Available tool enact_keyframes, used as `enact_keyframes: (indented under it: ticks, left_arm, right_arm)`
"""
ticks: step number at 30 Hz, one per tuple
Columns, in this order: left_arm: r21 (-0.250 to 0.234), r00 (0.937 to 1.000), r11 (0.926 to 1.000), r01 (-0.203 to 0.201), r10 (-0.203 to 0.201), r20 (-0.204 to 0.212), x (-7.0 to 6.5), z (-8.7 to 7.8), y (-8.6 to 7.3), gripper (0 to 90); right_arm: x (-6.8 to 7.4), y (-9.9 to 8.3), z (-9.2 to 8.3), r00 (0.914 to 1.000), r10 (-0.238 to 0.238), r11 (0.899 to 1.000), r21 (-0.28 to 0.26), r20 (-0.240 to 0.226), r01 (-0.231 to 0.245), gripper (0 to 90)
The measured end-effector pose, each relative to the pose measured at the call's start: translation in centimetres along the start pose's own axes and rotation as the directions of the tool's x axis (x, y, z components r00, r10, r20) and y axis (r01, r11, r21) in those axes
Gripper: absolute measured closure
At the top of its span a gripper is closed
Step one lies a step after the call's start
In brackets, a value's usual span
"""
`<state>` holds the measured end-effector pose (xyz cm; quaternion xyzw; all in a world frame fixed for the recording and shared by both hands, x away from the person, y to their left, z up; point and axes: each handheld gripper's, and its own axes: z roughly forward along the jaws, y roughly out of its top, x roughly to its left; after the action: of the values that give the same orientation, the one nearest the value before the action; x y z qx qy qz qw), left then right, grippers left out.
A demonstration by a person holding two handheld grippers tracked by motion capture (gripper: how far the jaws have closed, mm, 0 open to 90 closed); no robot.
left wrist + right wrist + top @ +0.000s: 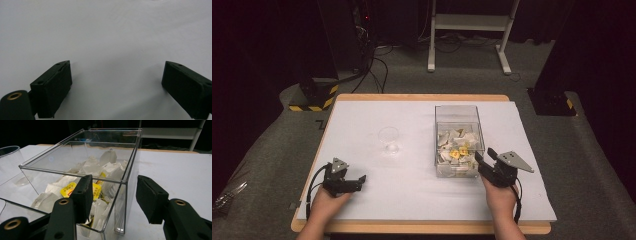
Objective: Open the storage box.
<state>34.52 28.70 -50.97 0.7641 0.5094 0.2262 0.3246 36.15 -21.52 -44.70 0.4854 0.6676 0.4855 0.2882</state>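
The jaws of the right gripper (486,160) stand parted, one on each side of the near right corner of the clear box (458,136); whether the pads press its wall we cannot tell. The box lies directly ahead of that gripper, its long axis running away from us, with tea bags (86,186) heaped inside. The left gripper (354,181) rests released, gripping nothing, well apart on the white table cover (412,195). A glass cup (389,139) stands between the hands. Beyond lie grey carpet, cables and a white frame.
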Motion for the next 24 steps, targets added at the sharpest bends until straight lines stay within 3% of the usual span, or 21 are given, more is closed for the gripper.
enact_keyframes:
  ticks: [9, 24]
  left_arm:
    - [0.000, 1.0000, 1.0000, 0.000, 0.000, -0.001, -0.01, -0.01, -0.01, 9.7]
    - [-0.001, 1.0000, 1.0000, 0.000, 0.000, 0.000, -0.01, 0.00, -0.01, 9.8]
  right_arm:
    - [-0.22, -0.24, 0.24, 1.0000, 0.009, 1.000, 0.018, 0.003, -0.009, 51.0]
    - [-0.12, -0.62, -0.27, 0.9999, -0.004, 1.000, 0.006, -0.012, 0.004, 67.7]
